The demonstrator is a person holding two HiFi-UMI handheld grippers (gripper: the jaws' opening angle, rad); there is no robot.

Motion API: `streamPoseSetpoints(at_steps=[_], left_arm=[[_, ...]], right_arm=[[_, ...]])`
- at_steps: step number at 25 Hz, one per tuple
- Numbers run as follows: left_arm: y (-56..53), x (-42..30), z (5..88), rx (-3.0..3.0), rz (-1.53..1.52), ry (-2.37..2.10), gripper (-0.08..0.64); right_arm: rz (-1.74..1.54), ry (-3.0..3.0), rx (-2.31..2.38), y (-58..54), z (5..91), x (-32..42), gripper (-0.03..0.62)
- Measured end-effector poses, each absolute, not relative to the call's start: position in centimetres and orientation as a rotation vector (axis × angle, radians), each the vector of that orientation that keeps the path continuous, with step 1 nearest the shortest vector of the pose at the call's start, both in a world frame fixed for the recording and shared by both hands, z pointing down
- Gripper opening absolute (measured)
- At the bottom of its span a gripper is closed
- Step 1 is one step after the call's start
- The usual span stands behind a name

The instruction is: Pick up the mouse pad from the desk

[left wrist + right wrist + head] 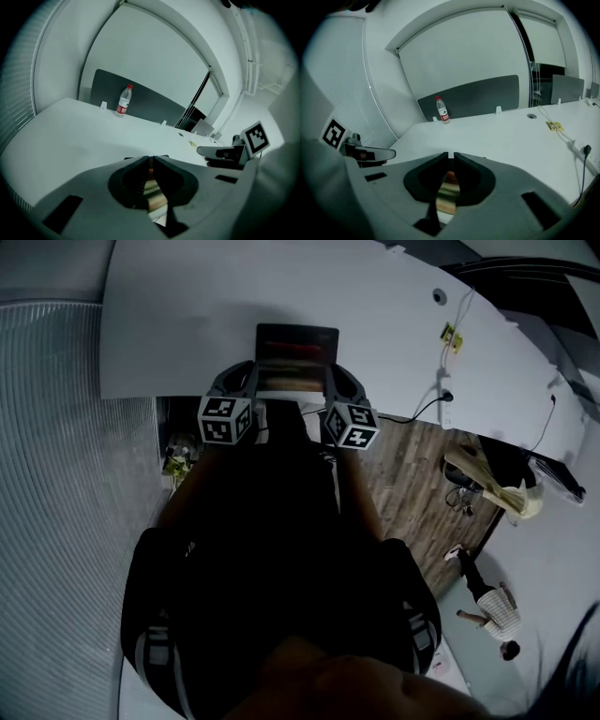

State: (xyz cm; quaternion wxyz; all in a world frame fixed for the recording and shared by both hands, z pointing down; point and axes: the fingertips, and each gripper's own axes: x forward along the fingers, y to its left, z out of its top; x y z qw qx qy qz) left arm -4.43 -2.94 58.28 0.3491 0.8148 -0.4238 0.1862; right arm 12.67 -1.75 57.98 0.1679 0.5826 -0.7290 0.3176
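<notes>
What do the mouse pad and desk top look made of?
Mouse pad: thin, flat, dark-edged with a printed picture, so probably fabric over rubber; too dim to confirm. Desk top: smooth, matt white, seamless, likely laminate or painted board.

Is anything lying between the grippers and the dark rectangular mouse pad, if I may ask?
Nothing visible does: the left gripper and right gripper hang directly over the dark rectangular mouse pad.
</notes>
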Motion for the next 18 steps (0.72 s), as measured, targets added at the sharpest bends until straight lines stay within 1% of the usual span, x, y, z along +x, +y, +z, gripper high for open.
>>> streamPoseSetpoints(at_steps=[3, 4, 6, 7, 12, 18], left_arm=[[-3.2, -3.6, 60.2, 2.089, 0.534, -1.08, 0.009], [-3.2, -3.2, 60.9, 2.081, 0.551, -1.067, 0.024], [-3.2, -2.5, 62.4, 2.057, 0.586, -1.029, 0.126], [-3.1, -2.2, 63.1, 2.042, 0.603, -1.015, 0.139], [-2.9, -1.9, 65.8, 1.996, 0.673, -1.018, 0.163], [-2.6, -2.1, 69.0, 1.917, 0.719, -1.024, 0.195]], right_arm=[[0.937, -2.049, 1.614, -1.8, 60.1, 13.3, 0.038], [0.947, -2.04, 1.599, -1.8, 60.8, 13.6, 0.047], [0.967, -2.016, 1.574, -1.9, 62.3, 14.1, 0.063], [0.977, -2.002, 1.565, -1.9, 63.0, 14.4, 0.069], [1.031, -1.938, 1.509, -1.6, 66.4, 15.6, 0.101], [1.115, -1.87, 1.425, -1.5, 69.6, 16.1, 0.179]])
